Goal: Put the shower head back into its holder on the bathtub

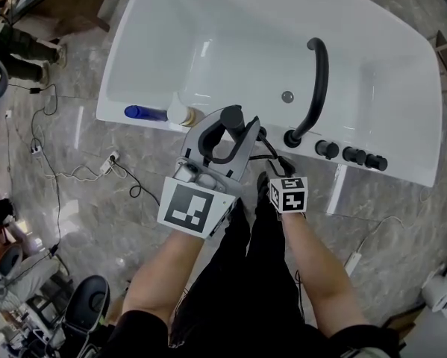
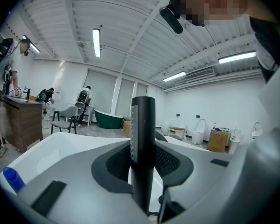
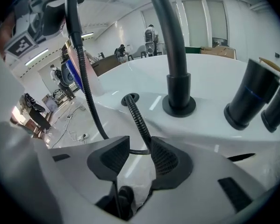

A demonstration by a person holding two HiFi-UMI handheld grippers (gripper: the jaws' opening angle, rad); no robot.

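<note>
A black shower head [image 2: 142,143] stands upright between the pads of my left gripper [image 2: 142,164], which is shut on it. In the head view that gripper [image 1: 227,125] holds the shower head [image 1: 233,116] over the near rim of the white bathtub [image 1: 208,36]. Its black ribbed hose [image 3: 139,120] comes out of the round holder socket [image 3: 129,98] on the tub deck and passes along the right pad of my right gripper [image 3: 136,155], whose jaws stand open. My right gripper [image 1: 277,168] sits low by the rim, just in front of the socket [image 1: 262,133].
A curved black faucet spout [image 1: 316,88] rises from the deck right of the socket, with three black knobs [image 1: 351,154] beyond it. A blue bottle [image 1: 142,112] and a pale bottle [image 1: 180,115] lie on the rim to the left. Cables [image 1: 74,174] trail over the floor.
</note>
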